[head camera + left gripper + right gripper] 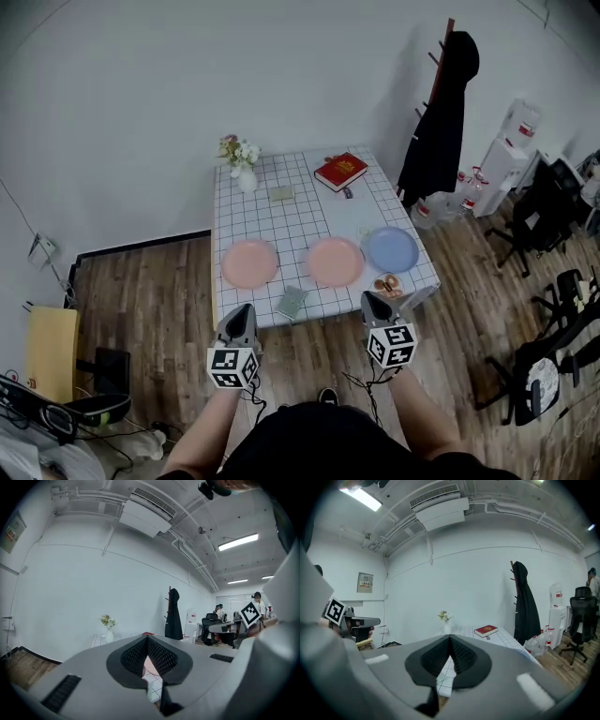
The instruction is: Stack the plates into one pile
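Pink, pink and blue, three plates lie unstacked in a row along the near edge of the grid-patterned table (281,220): left pink plate (249,263), middle pink plate (335,262), blue plate (390,249). I hold my left gripper (241,312) and right gripper (375,300) just short of the table, both with jaws pressed together on nothing. A red book (340,171) lies at the far end. The small brownish item (386,284) by the blue plate is possibly a snack.
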The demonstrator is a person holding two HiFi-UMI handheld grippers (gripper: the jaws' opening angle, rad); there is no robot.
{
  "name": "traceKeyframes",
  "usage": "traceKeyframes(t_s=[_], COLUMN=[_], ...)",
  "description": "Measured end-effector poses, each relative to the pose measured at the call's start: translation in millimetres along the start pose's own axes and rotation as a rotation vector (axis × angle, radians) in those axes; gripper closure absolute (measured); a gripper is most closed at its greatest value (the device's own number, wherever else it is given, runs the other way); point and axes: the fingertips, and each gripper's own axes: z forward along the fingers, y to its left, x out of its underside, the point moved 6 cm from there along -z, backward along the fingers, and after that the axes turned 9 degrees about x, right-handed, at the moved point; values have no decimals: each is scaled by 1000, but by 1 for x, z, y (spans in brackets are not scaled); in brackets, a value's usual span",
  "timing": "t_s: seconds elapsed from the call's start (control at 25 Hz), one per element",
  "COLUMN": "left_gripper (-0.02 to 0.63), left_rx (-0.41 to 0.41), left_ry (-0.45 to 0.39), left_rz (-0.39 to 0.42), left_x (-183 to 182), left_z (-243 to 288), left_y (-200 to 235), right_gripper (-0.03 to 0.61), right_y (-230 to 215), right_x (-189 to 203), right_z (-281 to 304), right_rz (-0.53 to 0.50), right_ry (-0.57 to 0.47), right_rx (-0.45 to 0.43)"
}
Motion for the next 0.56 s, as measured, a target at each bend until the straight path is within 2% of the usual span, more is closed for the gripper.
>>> traceKeyframes(t_s=[0.56], left_gripper=[620], left_rx=[18], left_ry=[17], left_rz=[9], left_x=[1], left_z=[3], left_y=[-7], right_gripper=[572], right_y=[-4], right_x=[1], right_z=[-8], right_rz=[-21], right_ry=[0], right_rx=[14])
